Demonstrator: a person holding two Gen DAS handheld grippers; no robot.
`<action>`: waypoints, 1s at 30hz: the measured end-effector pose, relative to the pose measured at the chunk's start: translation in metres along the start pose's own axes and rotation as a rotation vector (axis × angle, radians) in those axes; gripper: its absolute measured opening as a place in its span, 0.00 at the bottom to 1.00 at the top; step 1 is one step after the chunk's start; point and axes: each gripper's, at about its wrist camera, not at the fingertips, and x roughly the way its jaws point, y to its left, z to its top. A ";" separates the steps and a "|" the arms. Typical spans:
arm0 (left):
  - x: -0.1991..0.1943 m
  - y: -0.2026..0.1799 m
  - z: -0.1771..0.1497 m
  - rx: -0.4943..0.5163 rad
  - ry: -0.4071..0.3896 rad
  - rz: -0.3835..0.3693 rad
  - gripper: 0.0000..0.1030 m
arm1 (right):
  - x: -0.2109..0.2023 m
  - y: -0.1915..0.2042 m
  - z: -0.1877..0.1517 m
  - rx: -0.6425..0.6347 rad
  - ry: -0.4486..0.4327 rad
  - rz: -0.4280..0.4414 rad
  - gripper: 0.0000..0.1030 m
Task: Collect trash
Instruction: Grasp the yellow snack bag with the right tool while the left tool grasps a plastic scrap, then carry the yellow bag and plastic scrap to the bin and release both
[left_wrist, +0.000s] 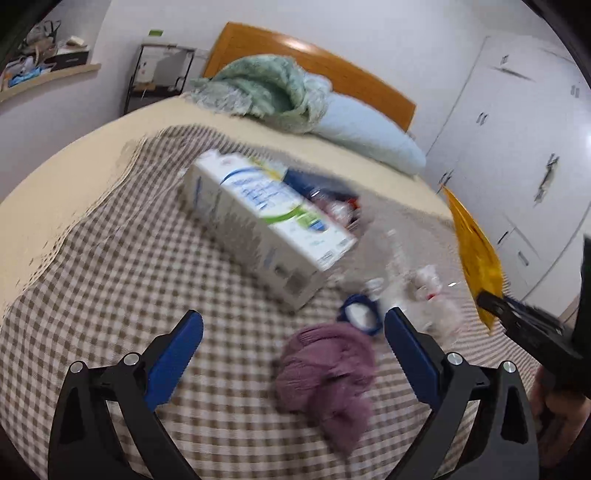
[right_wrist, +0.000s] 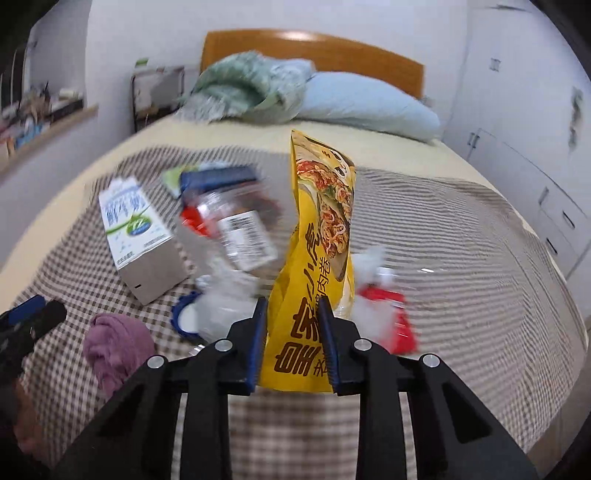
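Clamped in my right gripper (right_wrist: 291, 306), yellow snack bag (right_wrist: 317, 236) feels light, crinkly, slippery; left gripper (left_wrist: 293, 325) gapes empty.

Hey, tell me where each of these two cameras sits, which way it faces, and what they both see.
Left wrist: sits on the left gripper, looks down across the checked bedspread toward the headboard; its own open fingers show, with the right gripper at right.
Right wrist: sits on the right gripper, same heading; its fingers are shut on the yellow snack bag, with the left gripper at left.
Shared: milk carton, purple cloth, pillow.
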 end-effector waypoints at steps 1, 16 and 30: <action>-0.002 -0.004 0.001 0.004 -0.008 -0.007 0.92 | -0.008 -0.010 -0.005 0.010 -0.004 0.000 0.25; 0.134 -0.132 0.069 0.338 0.200 0.116 0.49 | -0.053 -0.084 -0.066 0.038 0.009 0.054 0.25; 0.016 -0.161 0.108 0.372 0.067 0.080 0.00 | -0.122 -0.098 -0.068 0.064 -0.068 0.089 0.25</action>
